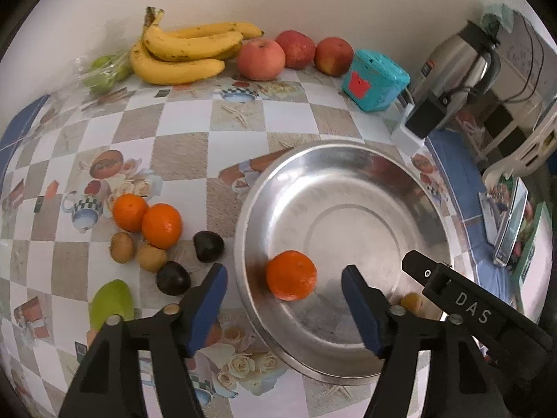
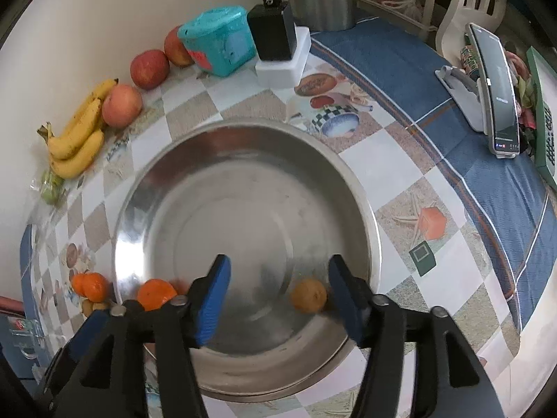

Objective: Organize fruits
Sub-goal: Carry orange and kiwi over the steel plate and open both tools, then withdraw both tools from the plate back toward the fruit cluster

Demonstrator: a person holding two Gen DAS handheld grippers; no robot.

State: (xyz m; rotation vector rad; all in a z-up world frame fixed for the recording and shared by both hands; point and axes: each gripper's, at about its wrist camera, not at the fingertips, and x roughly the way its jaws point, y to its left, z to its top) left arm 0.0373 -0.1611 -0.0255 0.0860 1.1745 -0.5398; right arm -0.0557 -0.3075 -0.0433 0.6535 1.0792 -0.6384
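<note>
Left gripper spread above orange in steel bowl; right gripper spread over bowl, empty.

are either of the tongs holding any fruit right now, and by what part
No, nothing is held. The left tongs stand open over the orange in the steel bowl; the right tongs are open too, empty.

Small fruit half hidden behind left fingers; kind unclear.
</note>
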